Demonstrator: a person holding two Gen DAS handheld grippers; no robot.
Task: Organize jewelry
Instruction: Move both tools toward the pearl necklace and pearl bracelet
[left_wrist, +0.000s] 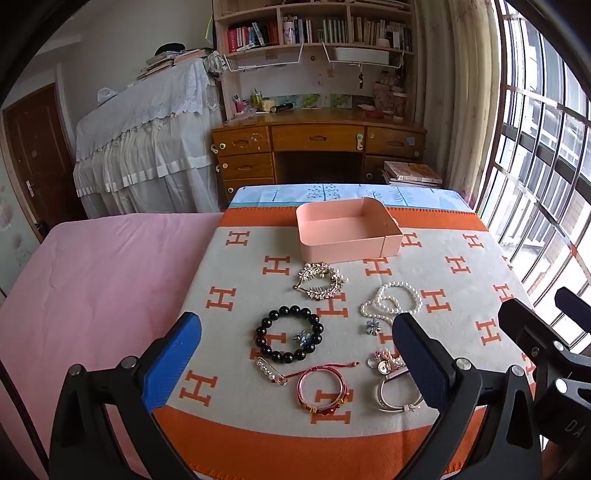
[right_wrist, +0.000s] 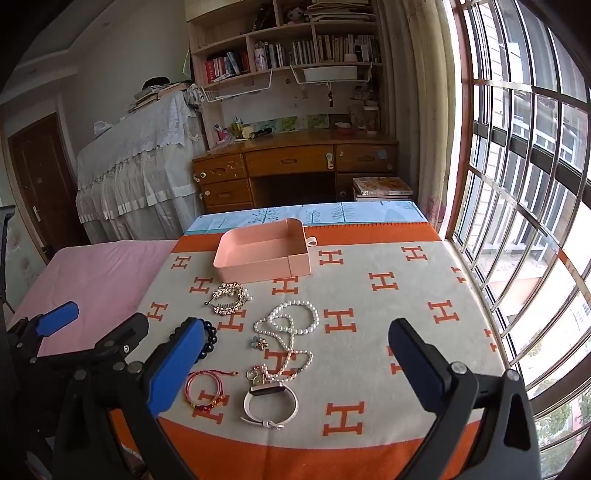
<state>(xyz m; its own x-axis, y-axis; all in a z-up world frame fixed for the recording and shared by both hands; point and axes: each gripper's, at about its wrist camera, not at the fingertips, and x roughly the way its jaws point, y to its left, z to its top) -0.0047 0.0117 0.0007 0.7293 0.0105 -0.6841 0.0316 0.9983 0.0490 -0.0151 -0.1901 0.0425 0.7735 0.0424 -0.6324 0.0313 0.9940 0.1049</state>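
Both claws, the left gripper and the right gripper, hang wide open and hold nothing above the blanket. I think the job is only starting, so next a claw must drop down and pinch one piece, then carry it to the pink tray. The black bead bracelet, pearl necklace and sparkly hair comb lie spread out near the tray, which looks empty.

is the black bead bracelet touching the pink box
Apart. The left wrist view shows the black bead bracelet lying well short of the pink box, with bare blanket and the gold hair comb between them.
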